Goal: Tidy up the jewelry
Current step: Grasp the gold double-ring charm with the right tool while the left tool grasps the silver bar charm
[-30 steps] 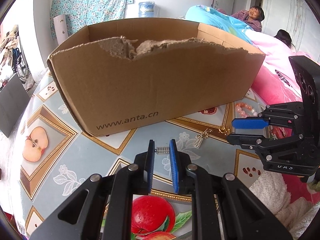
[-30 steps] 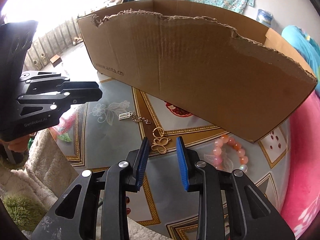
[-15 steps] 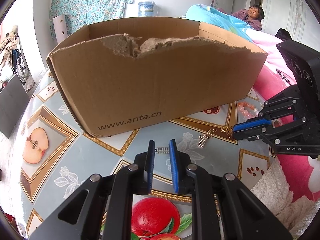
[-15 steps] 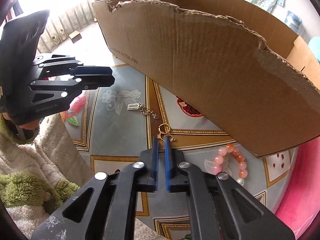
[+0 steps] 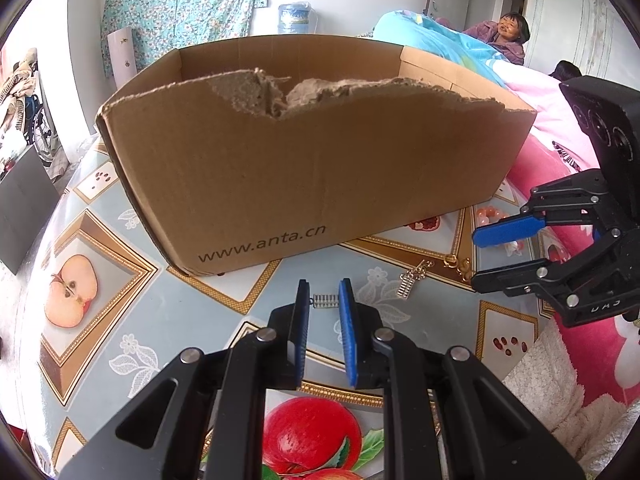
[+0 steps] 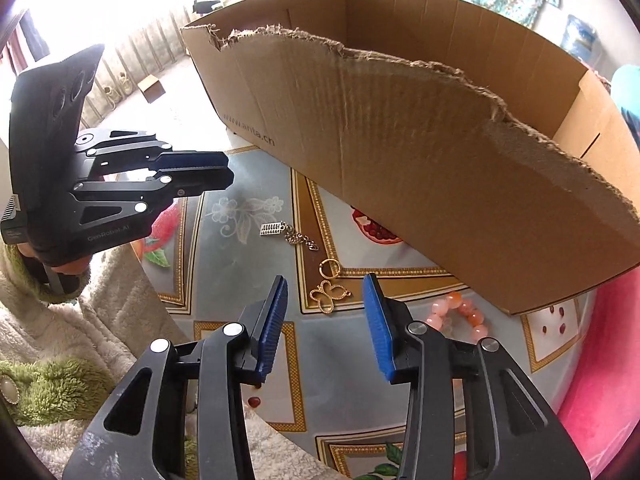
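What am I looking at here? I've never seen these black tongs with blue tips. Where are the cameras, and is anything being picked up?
A person holds one hand-held claw in each hand, and each claw carries a camera that looks along its fingers, so you get two views. The left claw seems to pinch a small silver piece. The right claw has just been opening and holds nothing. A gold butterfly pendant lies on the table between its fingers. Also lying there are a silver charm on a chain and a pink bead bracelet, in front of a torn cardboard box.
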The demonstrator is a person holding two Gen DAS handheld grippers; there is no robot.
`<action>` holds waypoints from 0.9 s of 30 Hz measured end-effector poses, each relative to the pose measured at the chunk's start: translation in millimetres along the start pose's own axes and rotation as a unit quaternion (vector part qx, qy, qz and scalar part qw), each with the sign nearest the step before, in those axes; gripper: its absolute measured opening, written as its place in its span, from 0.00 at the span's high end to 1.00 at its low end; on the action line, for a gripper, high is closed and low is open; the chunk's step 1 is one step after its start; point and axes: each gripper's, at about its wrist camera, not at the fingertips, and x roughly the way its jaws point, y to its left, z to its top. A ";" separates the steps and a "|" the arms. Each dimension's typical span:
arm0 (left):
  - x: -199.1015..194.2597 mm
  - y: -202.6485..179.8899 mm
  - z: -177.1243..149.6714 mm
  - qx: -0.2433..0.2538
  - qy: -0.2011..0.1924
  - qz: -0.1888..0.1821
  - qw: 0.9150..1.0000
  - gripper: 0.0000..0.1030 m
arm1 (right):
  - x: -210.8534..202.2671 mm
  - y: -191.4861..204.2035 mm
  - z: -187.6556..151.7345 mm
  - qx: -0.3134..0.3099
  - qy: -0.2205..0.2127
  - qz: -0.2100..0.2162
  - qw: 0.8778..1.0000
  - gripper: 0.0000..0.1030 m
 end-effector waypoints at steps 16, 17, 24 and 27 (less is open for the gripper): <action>-3.7 1.3 -0.6 -0.002 -0.004 0.001 1.000 0.86 | 10.9 7.6 0.1 0.004 0.004 -0.023 1.000 0.83; -4.1 1.4 -0.7 -0.002 -0.004 0.001 1.000 0.86 | 10.9 7.0 -0.1 0.006 0.004 -0.024 1.000 0.83; -8.4 0.4 -0.1 0.000 -0.009 0.002 1.000 0.86 | -6.2 0.8 -3.4 0.015 -0.013 -0.023 1.000 0.83; -15.9 -1.3 0.0 0.002 -0.017 -0.002 1.000 0.86 | -19.4 1.1 -2.7 0.020 -0.028 -0.021 0.999 0.83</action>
